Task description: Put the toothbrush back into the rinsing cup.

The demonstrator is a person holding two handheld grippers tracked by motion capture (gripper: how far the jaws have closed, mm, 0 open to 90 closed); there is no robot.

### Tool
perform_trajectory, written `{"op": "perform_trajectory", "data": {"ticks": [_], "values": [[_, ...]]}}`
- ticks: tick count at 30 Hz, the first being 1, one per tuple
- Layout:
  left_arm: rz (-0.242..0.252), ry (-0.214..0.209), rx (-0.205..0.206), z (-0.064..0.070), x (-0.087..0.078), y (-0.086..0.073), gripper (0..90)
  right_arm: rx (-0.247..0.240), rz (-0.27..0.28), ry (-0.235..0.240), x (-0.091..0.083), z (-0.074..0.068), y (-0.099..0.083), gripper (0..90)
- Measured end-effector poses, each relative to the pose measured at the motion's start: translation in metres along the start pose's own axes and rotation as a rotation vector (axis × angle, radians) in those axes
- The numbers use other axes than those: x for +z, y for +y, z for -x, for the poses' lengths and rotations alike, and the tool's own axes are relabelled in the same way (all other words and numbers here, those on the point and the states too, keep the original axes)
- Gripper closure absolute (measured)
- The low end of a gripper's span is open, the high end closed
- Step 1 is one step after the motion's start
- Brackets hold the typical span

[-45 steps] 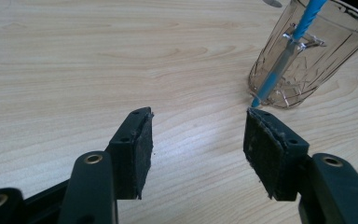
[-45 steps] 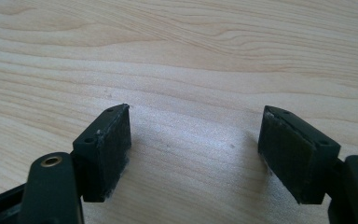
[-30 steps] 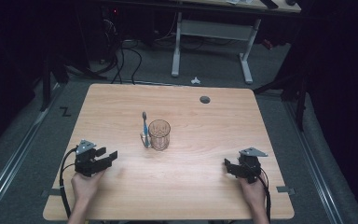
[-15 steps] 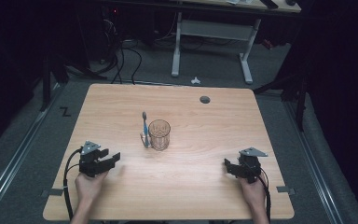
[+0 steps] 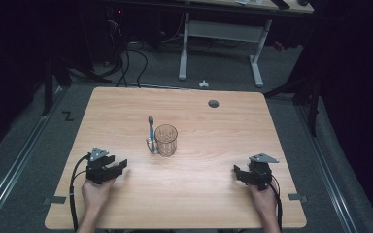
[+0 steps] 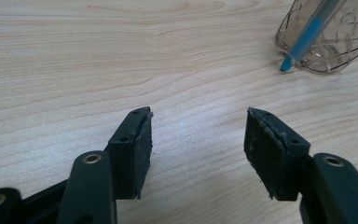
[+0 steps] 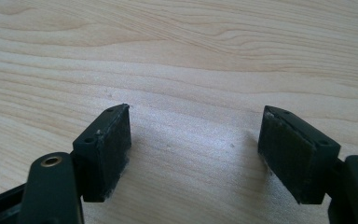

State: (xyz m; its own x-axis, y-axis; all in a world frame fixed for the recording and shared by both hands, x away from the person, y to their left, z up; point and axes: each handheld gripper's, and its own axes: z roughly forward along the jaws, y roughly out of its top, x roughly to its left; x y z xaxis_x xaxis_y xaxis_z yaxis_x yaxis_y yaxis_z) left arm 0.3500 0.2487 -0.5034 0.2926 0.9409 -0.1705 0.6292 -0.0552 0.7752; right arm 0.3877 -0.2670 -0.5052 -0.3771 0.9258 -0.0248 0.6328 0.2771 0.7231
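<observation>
In the high view, a glass (image 5: 166, 140) is seen standing upright near the middle of the table (image 5: 213, 204), slightly left of centre of the frame. A toothbrush (image 5: 151, 133) is leaned against its left side, head up. The left gripper (image 5: 119, 165) is held low in the lower left of the frame, below and left of the glass and apart from it; its jaws are spread, with nothing between them. In the left gripper view, the glass (image 6: 349, 44) is seen at the upper right with the blue toothbrush (image 6: 307, 35) across it. The right gripper (image 5: 237, 174) is held at the lower right, well apart from the glass, its jaws likewise spread over bare wood.
</observation>
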Motion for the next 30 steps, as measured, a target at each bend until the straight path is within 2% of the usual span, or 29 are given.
{"op": "perform_trajectory", "data": {"ticks": [20,26,30], "values": [[-0.018,0.047,0.029,0.003,0.009,-0.003,42.2,0.000,0.000,0.000,0.000,0.000,0.000,25.6],[-0.026,0.069,0.055,0.006,0.010,-0.003,41.6,0.000,0.000,0.000,0.000,0.000,0.000,25.6],[-0.037,0.096,0.087,0.010,0.012,-0.003,40.0,0.000,0.000,0.000,0.000,0.000,0.000,25.6]]}}
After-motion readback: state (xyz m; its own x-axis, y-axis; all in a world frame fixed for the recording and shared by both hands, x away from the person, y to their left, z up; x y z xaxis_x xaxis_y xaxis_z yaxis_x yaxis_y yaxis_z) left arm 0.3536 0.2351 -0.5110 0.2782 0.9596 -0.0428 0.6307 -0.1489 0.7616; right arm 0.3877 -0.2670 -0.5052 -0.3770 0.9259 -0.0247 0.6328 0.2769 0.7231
